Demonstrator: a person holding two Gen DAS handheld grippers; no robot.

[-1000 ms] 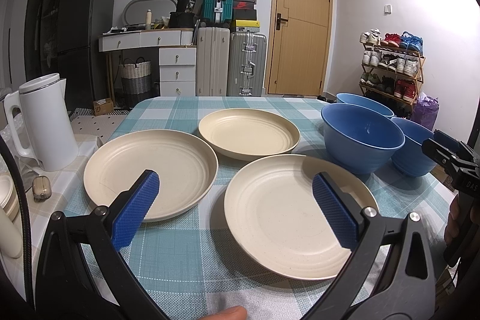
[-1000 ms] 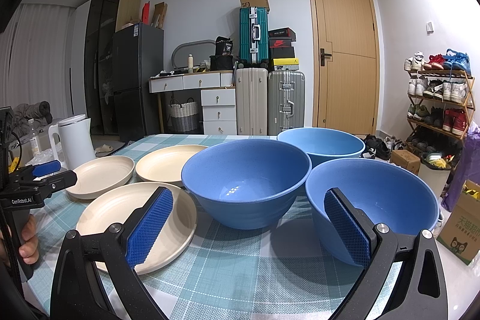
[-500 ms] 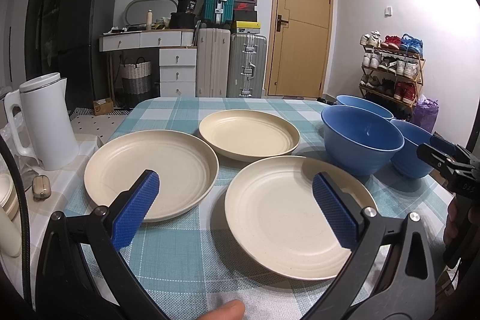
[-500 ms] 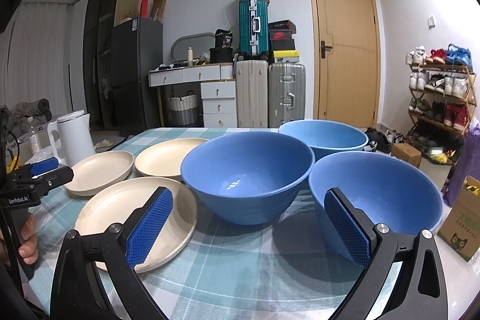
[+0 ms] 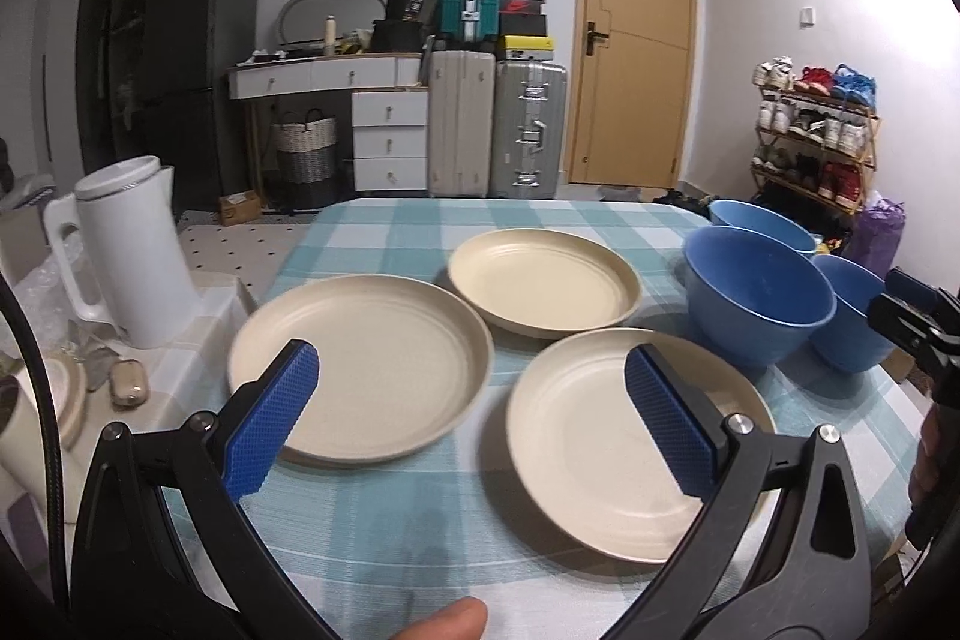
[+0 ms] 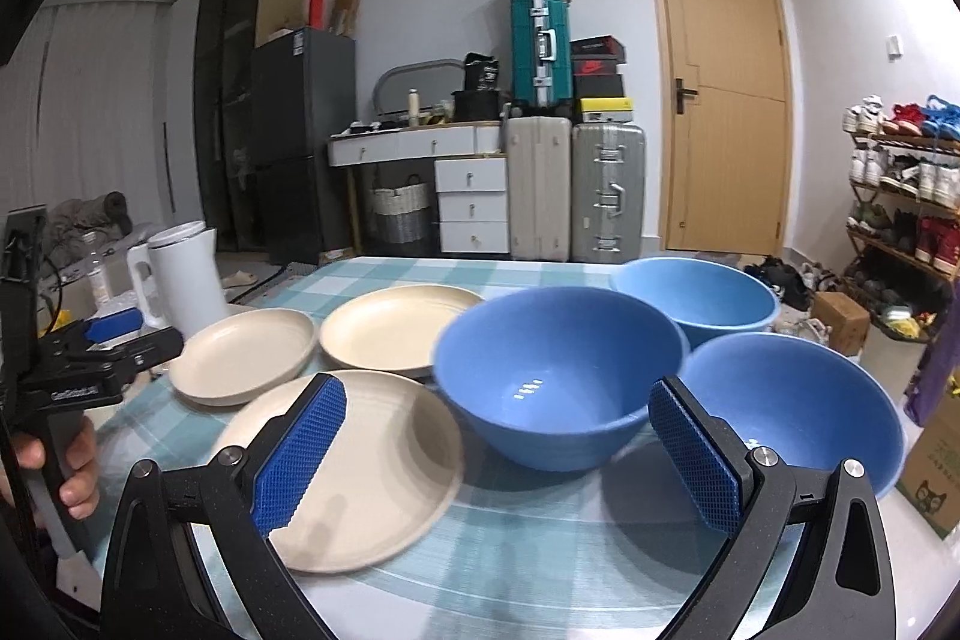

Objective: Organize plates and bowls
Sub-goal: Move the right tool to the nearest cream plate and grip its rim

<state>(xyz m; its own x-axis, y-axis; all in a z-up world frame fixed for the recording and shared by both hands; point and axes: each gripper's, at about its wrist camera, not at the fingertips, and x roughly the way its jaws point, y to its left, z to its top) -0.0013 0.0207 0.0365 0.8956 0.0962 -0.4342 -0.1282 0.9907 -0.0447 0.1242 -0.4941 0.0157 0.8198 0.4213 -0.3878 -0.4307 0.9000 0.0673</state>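
Three cream plates lie on the checked tablecloth: a left plate (image 5: 366, 364), a far plate (image 5: 543, 283) and a near plate (image 5: 624, 436). Three blue bowls stand to their right: a middle bowl (image 6: 558, 382), a far bowl (image 6: 699, 292) and a near right bowl (image 6: 798, 400). My left gripper (image 5: 474, 418) is open and empty, above the near table edge between the left and near plates. My right gripper (image 6: 498, 448) is open and empty, in front of the middle bowl.
A white kettle (image 5: 129, 250) stands on a side surface left of the table (image 5: 480, 226). Suitcases (image 5: 498, 124), a drawer unit and a door are behind. A shoe rack (image 5: 816, 142) is at the right. A cardboard box (image 6: 936, 466) sits by the table's right edge.
The left gripper has moved slightly right and lifted its view. The right gripper has drawn back and left, so the plates show more. Both stay open.
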